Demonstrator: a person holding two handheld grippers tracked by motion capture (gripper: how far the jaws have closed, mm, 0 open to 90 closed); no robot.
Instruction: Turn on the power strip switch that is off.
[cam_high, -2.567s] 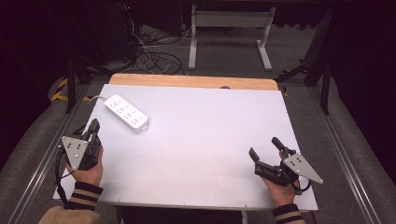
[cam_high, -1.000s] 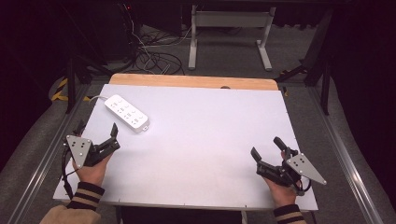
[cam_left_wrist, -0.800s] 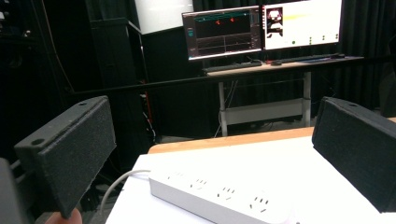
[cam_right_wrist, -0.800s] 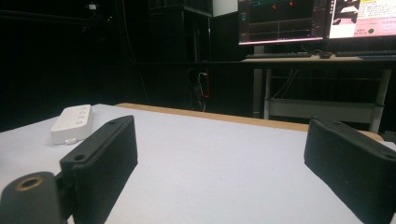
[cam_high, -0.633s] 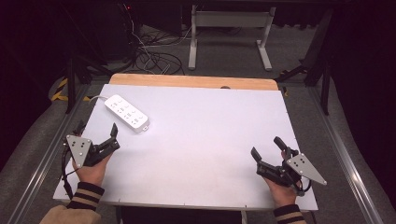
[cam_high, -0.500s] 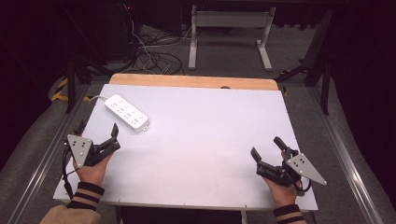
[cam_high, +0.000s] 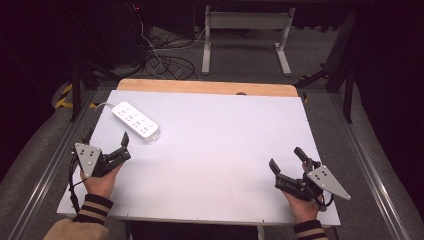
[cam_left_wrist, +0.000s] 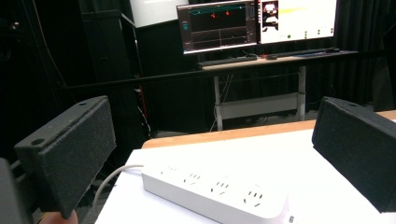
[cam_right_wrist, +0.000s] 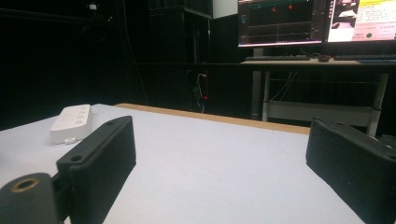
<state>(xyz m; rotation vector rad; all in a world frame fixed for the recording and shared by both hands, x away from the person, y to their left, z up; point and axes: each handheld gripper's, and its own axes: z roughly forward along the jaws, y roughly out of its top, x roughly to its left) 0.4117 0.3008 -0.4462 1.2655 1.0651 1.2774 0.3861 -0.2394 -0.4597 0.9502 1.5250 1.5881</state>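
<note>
A white power strip (cam_high: 136, 121) lies at the far left of the white table (cam_high: 220, 150), its cord running off the left edge. My left gripper (cam_high: 106, 137) sits just in front of it, held in a hand, open and holding nothing. In the left gripper view the power strip (cam_left_wrist: 215, 191) lies close ahead, between and beyond the wide-apart jaws of that gripper (cam_left_wrist: 215, 116). My right gripper (cam_high: 285, 157) rests near the front right corner, open and holding nothing. In the right gripper view its jaws (cam_right_wrist: 219, 135) stand wide apart and the power strip (cam_right_wrist: 72, 122) is far off at left.
A wooden strip (cam_high: 207, 87) borders the table's far edge. Metal rails (cam_high: 372, 165) run along both sides. Cables (cam_high: 165, 62) and a white desk frame (cam_high: 245, 22) stand on the floor beyond. Monitors (cam_left_wrist: 257, 21) glow on a desk farther back.
The left gripper has opened from a narrow stance and turned toward the power strip. The right hand has shifted slightly toward the front edge. Nothing has moved in the last second.
</note>
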